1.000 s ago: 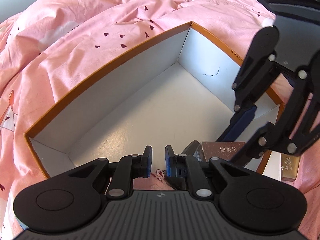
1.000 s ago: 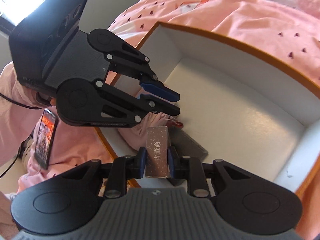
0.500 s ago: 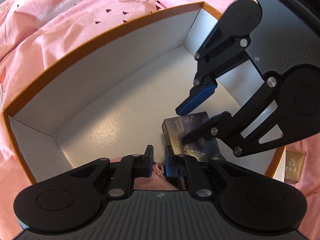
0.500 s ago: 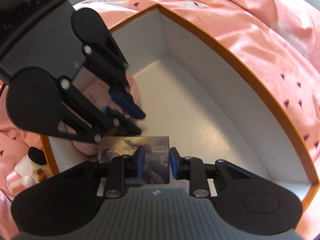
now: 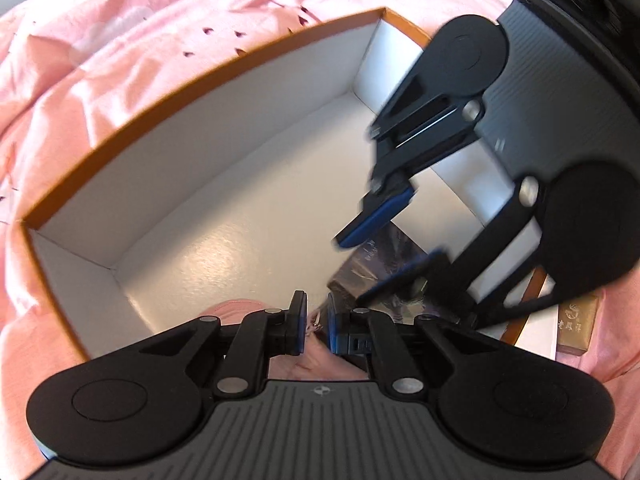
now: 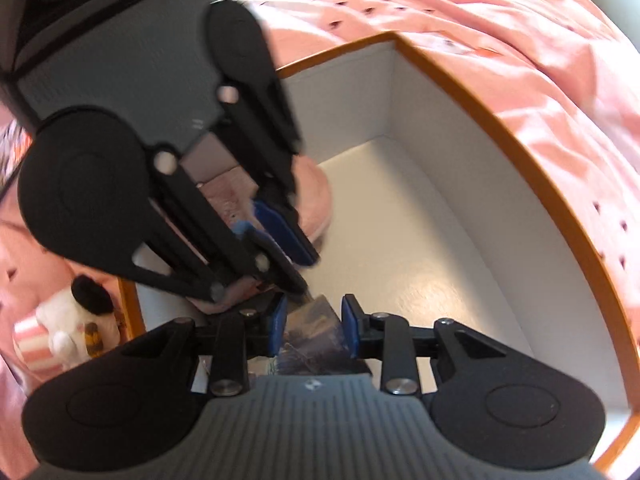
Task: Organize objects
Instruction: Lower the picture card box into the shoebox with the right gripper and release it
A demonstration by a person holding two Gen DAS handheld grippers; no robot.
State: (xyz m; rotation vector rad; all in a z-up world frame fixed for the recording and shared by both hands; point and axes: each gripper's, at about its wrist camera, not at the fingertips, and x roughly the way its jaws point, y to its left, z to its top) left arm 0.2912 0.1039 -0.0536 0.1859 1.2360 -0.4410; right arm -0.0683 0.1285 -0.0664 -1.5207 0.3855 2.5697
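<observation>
Now the right gripper [image 6: 313,326] hangs low in the box [image 5: 224,184], its jaws just opening off the pack [image 6: 316,336] to leave it on the floor there. Beside it, the left gripper [image 5: 313,322] pinches pink cloth [image 5: 320,354], jaws nearly shut.

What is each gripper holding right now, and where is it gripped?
The left gripper is shut on a fold of the pink cloth. The right gripper has been opening; the dark card box lies between its pads, seemingly released.
</observation>
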